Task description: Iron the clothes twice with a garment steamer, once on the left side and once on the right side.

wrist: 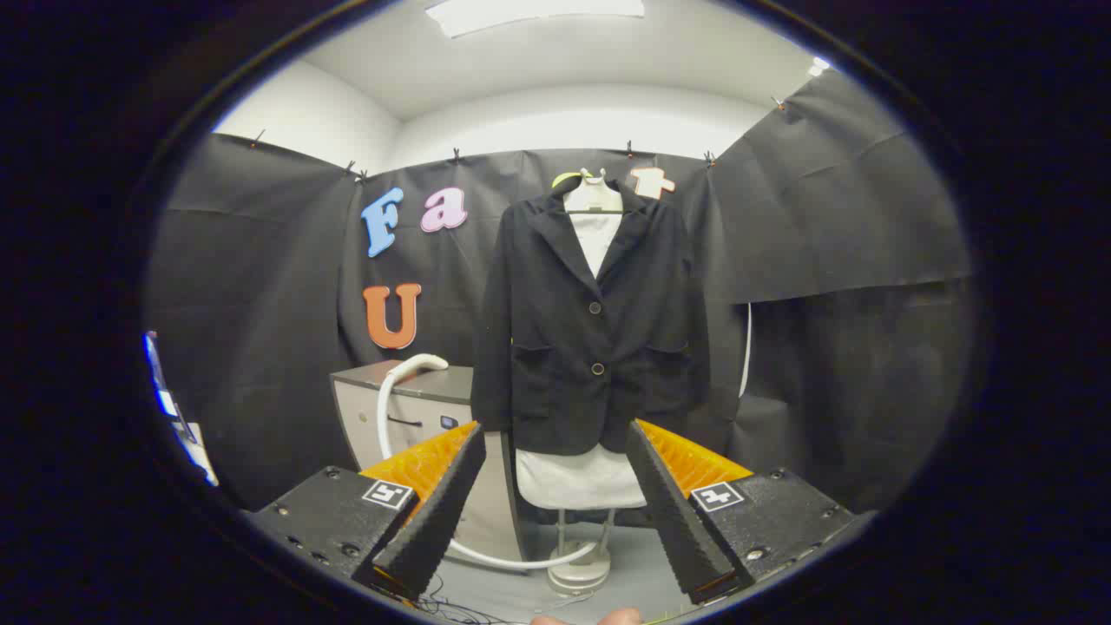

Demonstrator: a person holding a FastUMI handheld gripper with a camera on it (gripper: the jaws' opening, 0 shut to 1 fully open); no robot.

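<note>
A black blazer (590, 330) hangs buttoned over a white garment form on a stand (580, 569), straight beyond my fingers. The white steamer head (419, 365) rests on top of a grey cabinet (408, 408) to the left of the blazer, and its white hose (486, 555) loops down to the floor by the stand's base. My gripper (555, 438) is open, its two fingers spread wide with nothing between them. It sits well short of the blazer and of the steamer head.
Black cloth walls close in the booth on all sides. The stand's round base rests on a grey floor with thin cables in front of it. A fingertip of a person's hand (599, 618) shows below the fingers.
</note>
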